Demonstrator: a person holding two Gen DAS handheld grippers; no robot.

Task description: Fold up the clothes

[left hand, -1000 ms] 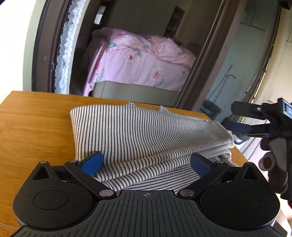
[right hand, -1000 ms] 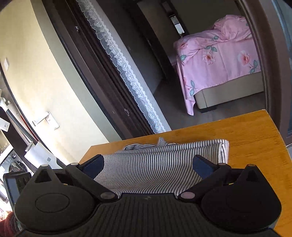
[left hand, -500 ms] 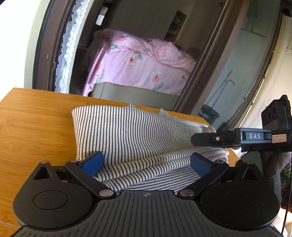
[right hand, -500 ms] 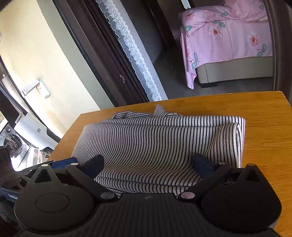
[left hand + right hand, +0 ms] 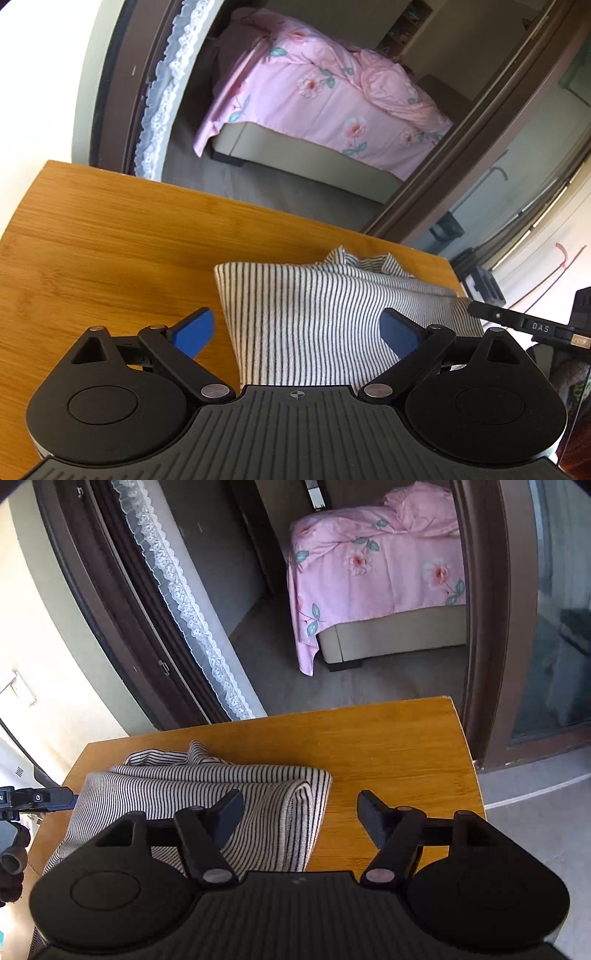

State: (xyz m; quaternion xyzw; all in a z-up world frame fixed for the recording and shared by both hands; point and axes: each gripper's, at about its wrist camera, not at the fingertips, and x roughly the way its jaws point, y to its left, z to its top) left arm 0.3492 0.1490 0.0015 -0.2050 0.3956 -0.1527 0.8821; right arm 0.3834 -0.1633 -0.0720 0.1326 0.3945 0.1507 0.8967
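A folded black-and-white striped garment [image 5: 314, 314] lies on the wooden table [image 5: 110, 258]. My left gripper [image 5: 297, 332] hovers open at the garment's left folded edge, with one blue pad over bare wood and the other over the cloth. A black finger [image 5: 517, 325] of the right tool reaches in at the cloth's right end. In the right wrist view the garment [image 5: 207, 786] sits left of centre on the table [image 5: 388, 746]. My right gripper [image 5: 301, 814] is open over its right fold and holds nothing. The left tool's finger [image 5: 37, 797] shows at the far left.
Behind the table a brown door frame [image 5: 487, 627] opens onto a bedroom with a bed under a pink floral cover [image 5: 325, 96]. A white lace curtain [image 5: 184, 602] hangs along the left of the doorway. The table's right edge [image 5: 472, 775] drops to the floor.
Both grippers have drawn apart sideways, the left to the left and the right to the right, so each now straddles an end fold of the garment. Both stay open.
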